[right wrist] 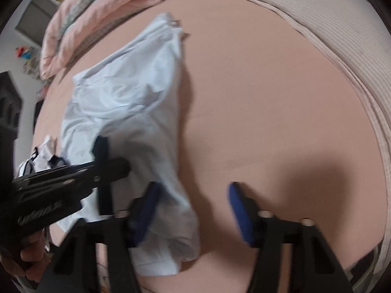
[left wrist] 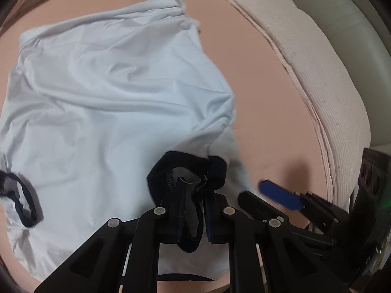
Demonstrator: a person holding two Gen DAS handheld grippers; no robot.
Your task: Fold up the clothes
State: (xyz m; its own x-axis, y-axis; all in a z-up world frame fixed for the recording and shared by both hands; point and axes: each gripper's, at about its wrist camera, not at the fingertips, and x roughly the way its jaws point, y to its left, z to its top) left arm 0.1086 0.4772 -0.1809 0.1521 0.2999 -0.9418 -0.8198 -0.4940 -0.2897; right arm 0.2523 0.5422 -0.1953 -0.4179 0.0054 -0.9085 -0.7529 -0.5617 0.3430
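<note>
Shirt (left wrist: 110,102): pale blue, dark navy trim; lies spread and creased on the bed (left wrist: 264,85), which has a pink sheet. One trimmed sleeve opening (left wrist: 22,205) rests at the shirt's left edge in the left wrist view. In the right wrist view the shirt (right wrist: 127,112) runs from the near edge of the bed towards the far side, left of centre.

Cuff (left wrist: 188,178): navy-edged opening of the shirt, bunched and raised slightly from the sheet; held in the left claw.

Left claw (left wrist: 195,210): black frame, fingers drawn together and clamped on the cuff; fabric fills the gap between them. In the right wrist view it (right wrist: 107,168) enters from the left, with navy trim gripped at its tip, and a hand (right wrist: 27,256) holds its handle at lower left.

Right claw (right wrist: 193,210): black frame, blue pads (right wrist: 240,217); fingers wide apart, nothing between them. Left finger overlaps the shirt's near edge; right finger is over bare sheet. It casts a shadow on the sheet to its right. In the left wrist view it (left wrist: 268,195) shows just beside the left claw, to the right.

Mattress border (left wrist: 330,102): pale ribbed cloth, curving along the right of the bed.

Quilt (right wrist: 80,17): pink, floral, heaped at the bed's far left.

Picture quality: the right wrist view is blurred.
</note>
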